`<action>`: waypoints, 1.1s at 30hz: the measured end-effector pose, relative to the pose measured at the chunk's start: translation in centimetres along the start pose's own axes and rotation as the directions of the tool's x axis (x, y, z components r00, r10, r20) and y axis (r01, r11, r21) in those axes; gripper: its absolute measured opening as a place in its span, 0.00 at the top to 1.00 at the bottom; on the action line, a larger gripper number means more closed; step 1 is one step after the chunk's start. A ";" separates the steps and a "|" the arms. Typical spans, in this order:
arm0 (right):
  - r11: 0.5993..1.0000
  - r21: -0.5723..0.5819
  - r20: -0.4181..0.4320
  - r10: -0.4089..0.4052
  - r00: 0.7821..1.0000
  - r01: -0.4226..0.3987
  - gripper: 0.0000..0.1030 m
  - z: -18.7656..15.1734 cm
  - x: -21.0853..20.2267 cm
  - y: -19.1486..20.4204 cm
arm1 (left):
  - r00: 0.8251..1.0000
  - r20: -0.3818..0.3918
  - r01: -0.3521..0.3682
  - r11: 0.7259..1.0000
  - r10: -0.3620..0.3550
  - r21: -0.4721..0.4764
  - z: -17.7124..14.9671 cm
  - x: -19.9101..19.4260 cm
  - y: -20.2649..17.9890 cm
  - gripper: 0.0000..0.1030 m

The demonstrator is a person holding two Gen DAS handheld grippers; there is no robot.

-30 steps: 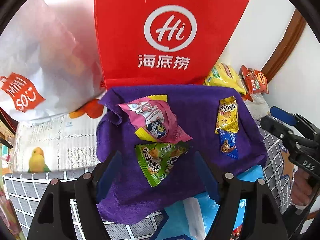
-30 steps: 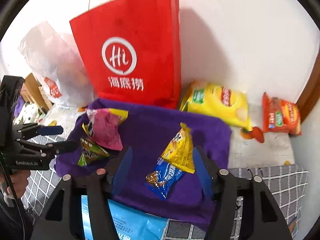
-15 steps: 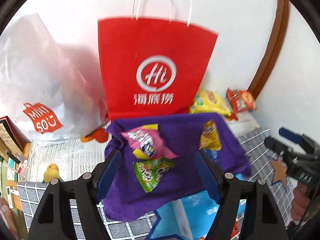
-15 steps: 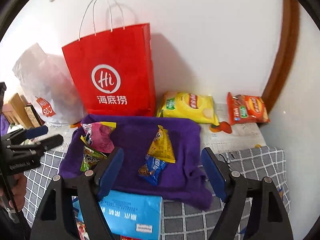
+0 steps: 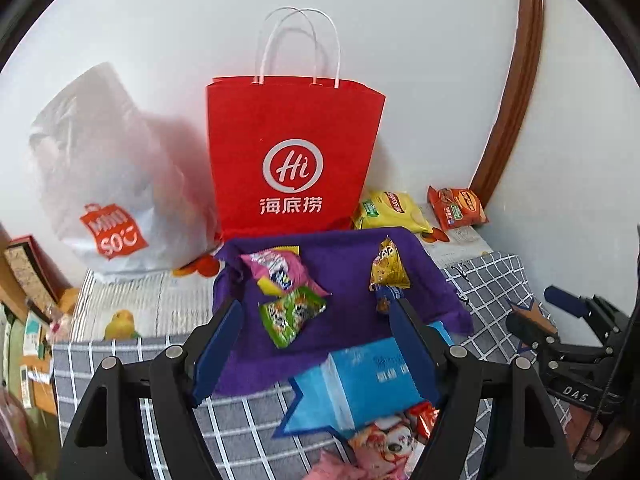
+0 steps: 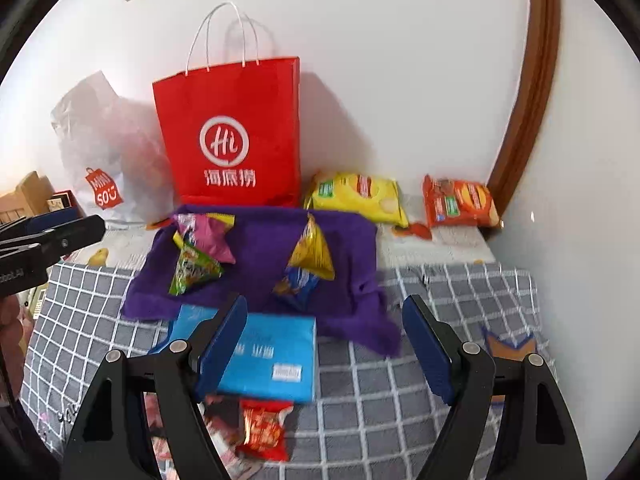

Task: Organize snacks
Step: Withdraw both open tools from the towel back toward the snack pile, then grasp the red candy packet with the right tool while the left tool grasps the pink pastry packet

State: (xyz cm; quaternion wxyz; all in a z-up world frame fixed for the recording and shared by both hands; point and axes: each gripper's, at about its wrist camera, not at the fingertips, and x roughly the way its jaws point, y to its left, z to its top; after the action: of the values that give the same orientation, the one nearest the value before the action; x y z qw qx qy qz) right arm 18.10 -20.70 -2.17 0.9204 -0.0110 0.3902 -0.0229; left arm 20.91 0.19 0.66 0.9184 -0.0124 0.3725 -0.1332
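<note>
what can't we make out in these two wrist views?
- Contents of the red paper bag: both views show only its front.
- Contents of the white plastic bag: translucent, hazy.
- Blue snack packet: left view, mostly behind the yellow packet and a finger.
- Blue box print: right view, blurred, partly behind the fingers.
- Pink packets: left view, cut by bottom edge.

Both the left gripper (image 5: 316, 342) and the right gripper (image 6: 324, 338) have black frames, silver screws and blue finger pads (image 6: 222, 346).
</note>
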 end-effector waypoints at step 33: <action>0.993 0.064 -0.042 0.101 0.994 -0.098 0.23 -6.6 -2.0 0.3 | 0.989 -0.077 -0.130 0.991 0.127 -0.041 -6.9 -3.6 0.0 0.13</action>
State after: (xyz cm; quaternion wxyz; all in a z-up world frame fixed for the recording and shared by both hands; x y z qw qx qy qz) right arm 12.02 -20.29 -5.33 0.9112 0.0375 0.4102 0.0105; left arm 13.69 1.62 -1.83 0.9101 -0.0046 0.4092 -0.0654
